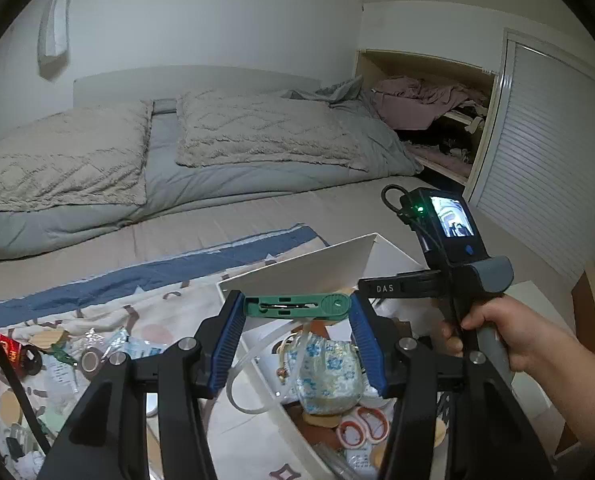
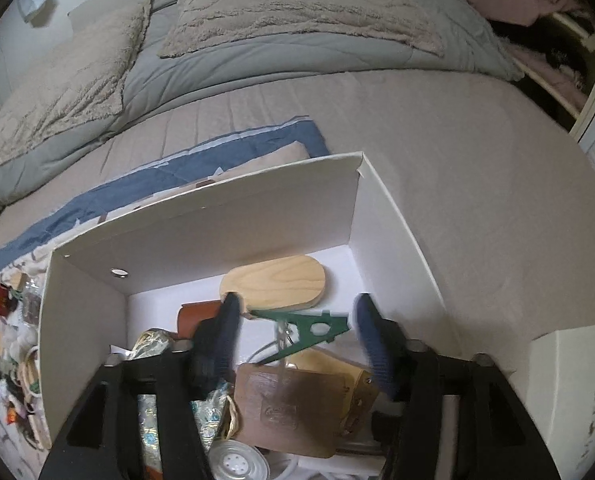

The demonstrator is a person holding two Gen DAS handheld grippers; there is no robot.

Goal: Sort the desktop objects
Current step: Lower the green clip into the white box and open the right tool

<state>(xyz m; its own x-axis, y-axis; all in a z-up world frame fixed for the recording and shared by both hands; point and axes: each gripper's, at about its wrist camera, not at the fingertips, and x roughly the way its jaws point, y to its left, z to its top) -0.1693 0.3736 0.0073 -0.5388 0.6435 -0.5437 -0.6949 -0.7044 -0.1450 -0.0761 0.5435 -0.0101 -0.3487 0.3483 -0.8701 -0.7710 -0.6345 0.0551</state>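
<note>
Item: my left gripper (image 1: 297, 307), jaws closed on a green clip (image 1: 297, 306) held crosswise between the blue pads (image 1: 229, 344).

Item: my right gripper (image 2: 295, 312), jaws spread wide with nothing between them; a second green clip (image 2: 309, 330) lies beneath, inside the box. In the left view this tool shows at 3 o'clock, gripped by my right hand (image 1: 493, 328); its arm reads "DAS" (image 1: 385, 289).

Item: white cardboard box (image 2: 201, 224), open-topped, on the bed. Contents: oval wooden board (image 2: 275, 280) at 12 o'clock, brown leather pieces (image 2: 289, 408), floral drawstring pouch (image 1: 329, 376), orange-handled scissors (image 1: 363, 428), clear tubing (image 1: 237, 364).

Item: unsorted clutter (image 1: 37, 368) on the patterned blanket (image 1: 153, 276) at 9 o'clock, including a tape roll (image 1: 90, 360) and a red packet, print unreadable.

Item: two pillows (image 1: 257, 128) at 12 o'clock.
</note>
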